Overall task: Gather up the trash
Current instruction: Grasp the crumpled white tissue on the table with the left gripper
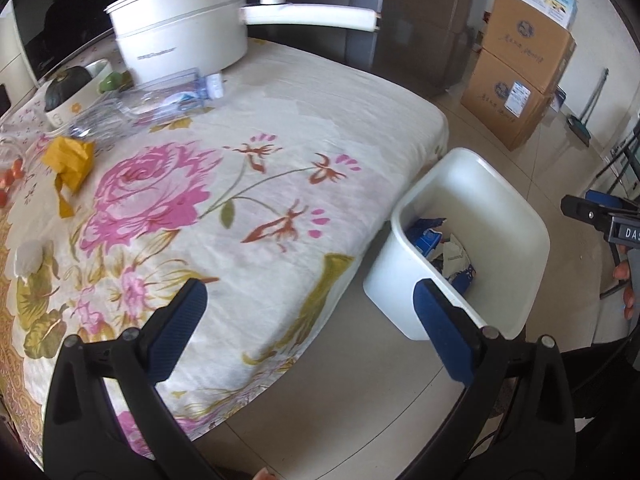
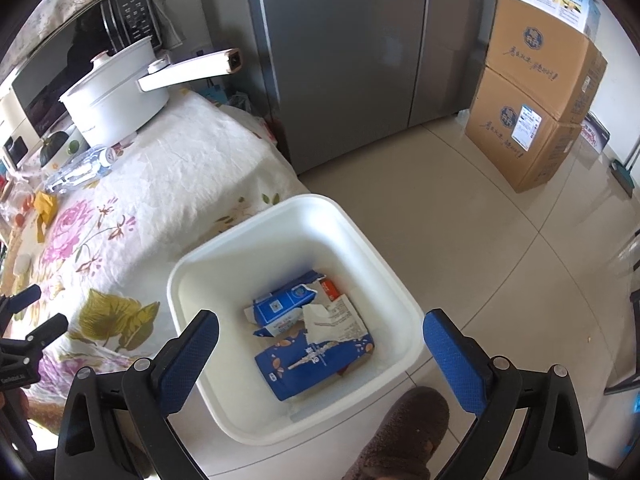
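A white bin (image 2: 200,264) stands on the floor beside the table and holds blue cartons (image 2: 316,364) and torn paper; it also shows in the left wrist view (image 1: 516,208). My right gripper (image 2: 320,340) is open and empty above the bin. My left gripper (image 1: 310,304) is open and empty over the table's near corner. On the floral tablecloth (image 1: 280,120) lie a crumpled yellow paper (image 1: 70,160), a white paper ball (image 1: 28,256) and a clear plastic bottle (image 1: 152,98).
A white electric pot (image 1: 180,32) with a long handle stands at the table's back, next to a microwave (image 1: 48,28). Bowls with a dark squash (image 1: 66,84) sit at the left. A grey fridge (image 2: 340,52) and stacked cardboard boxes (image 2: 532,92) stand behind.
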The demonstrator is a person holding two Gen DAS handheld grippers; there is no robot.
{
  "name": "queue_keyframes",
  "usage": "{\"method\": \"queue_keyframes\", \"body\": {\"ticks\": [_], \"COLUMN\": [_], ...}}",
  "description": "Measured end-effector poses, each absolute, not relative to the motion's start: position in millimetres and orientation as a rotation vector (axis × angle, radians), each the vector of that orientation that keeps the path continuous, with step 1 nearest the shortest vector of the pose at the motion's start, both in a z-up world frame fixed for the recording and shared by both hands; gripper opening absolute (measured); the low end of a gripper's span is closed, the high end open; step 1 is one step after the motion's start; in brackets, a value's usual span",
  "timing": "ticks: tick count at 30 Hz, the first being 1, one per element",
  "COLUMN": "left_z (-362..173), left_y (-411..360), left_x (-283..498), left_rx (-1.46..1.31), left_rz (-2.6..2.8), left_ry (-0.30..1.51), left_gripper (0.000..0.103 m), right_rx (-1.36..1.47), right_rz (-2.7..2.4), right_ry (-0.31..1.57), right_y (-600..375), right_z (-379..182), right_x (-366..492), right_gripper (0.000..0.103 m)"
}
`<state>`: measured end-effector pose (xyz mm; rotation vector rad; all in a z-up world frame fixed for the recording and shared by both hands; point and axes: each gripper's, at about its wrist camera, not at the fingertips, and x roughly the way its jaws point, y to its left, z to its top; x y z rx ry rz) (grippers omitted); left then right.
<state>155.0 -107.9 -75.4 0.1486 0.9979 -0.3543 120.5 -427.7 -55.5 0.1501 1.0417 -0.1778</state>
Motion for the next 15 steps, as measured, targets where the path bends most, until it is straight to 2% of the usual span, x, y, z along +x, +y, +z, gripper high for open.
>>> {"method": "queue_keyframes", "body": {"ticks": [15], "left_z": [-64], "left_y": [12], "left_x": [178], "left_rx": [-0.035], "left_rz": [-0.121], "left_ry": [0.990], "left_gripper": [0.102], "right_rx": [0.107], "right_rz": [-0.053], "right_ry": [1.023], "right_y": [-343], "right_z": [-44], "right_x": [163], "right_gripper": [0.103]}}
